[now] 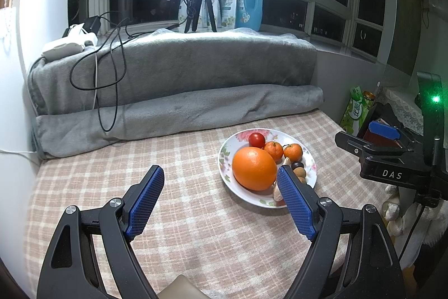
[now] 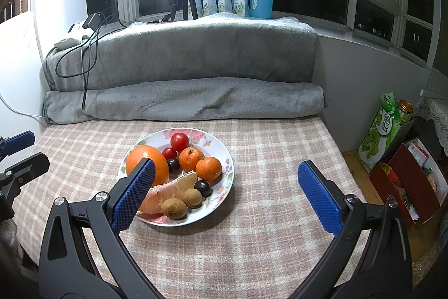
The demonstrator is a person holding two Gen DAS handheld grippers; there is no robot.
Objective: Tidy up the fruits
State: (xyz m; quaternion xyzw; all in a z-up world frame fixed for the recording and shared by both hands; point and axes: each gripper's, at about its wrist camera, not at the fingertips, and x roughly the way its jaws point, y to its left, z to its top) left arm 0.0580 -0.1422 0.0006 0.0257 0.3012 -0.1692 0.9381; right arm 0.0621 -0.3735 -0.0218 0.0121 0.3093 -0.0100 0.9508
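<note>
Plate [image 2: 224,187] of fruit: lies ahead-left of right gripper [image 2: 226,181], ahead-right of left gripper [image 1: 221,181]. Both grippers wide open, empty. Right gripper seems nearer.

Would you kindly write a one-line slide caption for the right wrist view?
Open right gripper hovering over a plaid table, facing a floral plate piled with fruit.
</note>
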